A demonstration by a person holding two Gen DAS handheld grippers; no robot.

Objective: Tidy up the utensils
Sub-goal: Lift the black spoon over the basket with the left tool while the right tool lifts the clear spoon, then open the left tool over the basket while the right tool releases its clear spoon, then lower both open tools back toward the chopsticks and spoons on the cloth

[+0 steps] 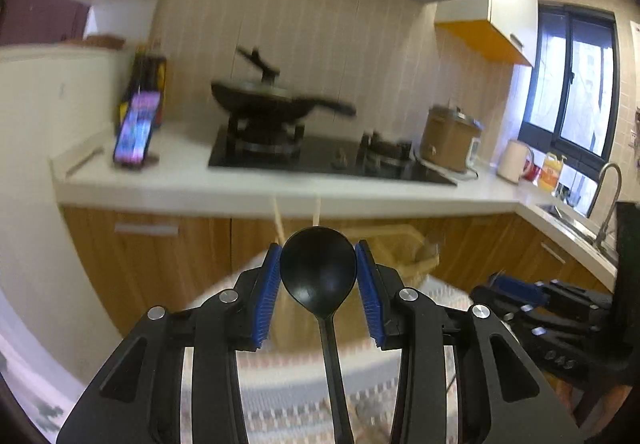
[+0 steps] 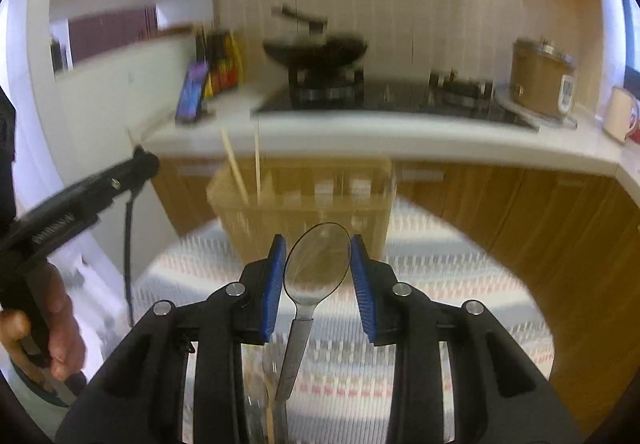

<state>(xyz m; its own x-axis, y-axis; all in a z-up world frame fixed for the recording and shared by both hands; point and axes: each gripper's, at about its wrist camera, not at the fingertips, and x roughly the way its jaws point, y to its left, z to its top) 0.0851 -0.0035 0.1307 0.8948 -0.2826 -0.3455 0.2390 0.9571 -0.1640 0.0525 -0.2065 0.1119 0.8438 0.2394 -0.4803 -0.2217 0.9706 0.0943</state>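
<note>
My left gripper (image 1: pixel 318 256) is shut on the bowl of a black spoon (image 1: pixel 318 276); its handle hangs down toward the camera. My right gripper (image 2: pixel 318 248) is shut on the bowl of a clear spoon (image 2: pixel 316 268), whose grey handle points down. Both are held above a round table covered by a patterned cloth (image 2: pixel 440 284). Ahead on the table stands a pale slatted utensil basket (image 2: pixel 304 199) with chopsticks (image 2: pixel 236 167) sticking up from its left part. The left gripper also shows at the left of the right wrist view, with the black spoon handle (image 2: pixel 128 244) dangling from it.
Beyond the table runs a white kitchen counter (image 1: pixel 180 179) with a black hob, a wok (image 1: pixel 276 99), a propped phone (image 1: pixel 134 133), a rice cooker (image 1: pixel 452 137) and a sink tap (image 1: pixel 608 195) at the right. Wooden cabinet doors lie below. A hand (image 2: pixel 60 332) grips the left tool.
</note>
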